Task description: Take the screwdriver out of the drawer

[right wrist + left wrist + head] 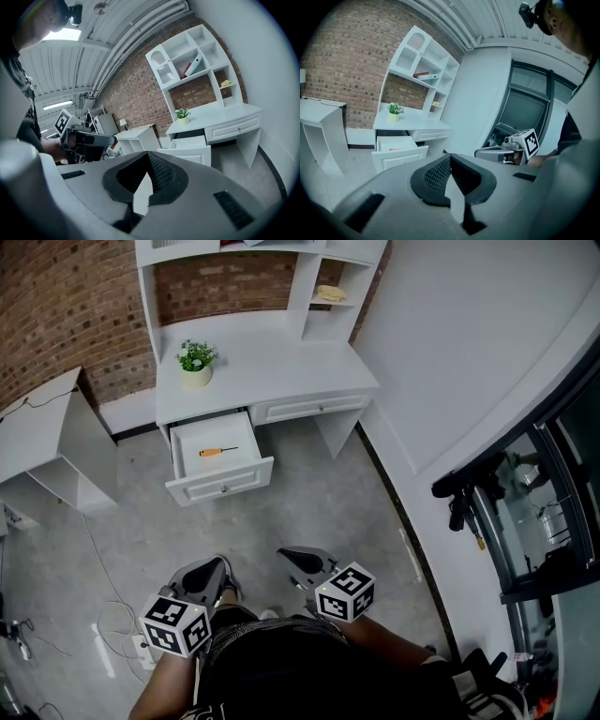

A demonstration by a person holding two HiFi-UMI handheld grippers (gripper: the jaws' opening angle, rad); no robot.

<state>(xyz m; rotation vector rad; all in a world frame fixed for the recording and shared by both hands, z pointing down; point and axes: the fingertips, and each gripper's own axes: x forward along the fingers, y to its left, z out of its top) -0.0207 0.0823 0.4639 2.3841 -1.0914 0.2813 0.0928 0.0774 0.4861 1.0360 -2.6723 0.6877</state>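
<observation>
Inside the open drawer (221,482) lies an orange-handled screwdriver (217,451).

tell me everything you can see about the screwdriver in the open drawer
The screwdriver is small, with an orange handle that looks like plastic and a thin dark shaft. It lies flat and alone on the white floor of the pulled-out drawer. In the head view its handle is to the left and its shaft points right. Only the drawer floor touches it. The tip is too small to make out.
</observation>
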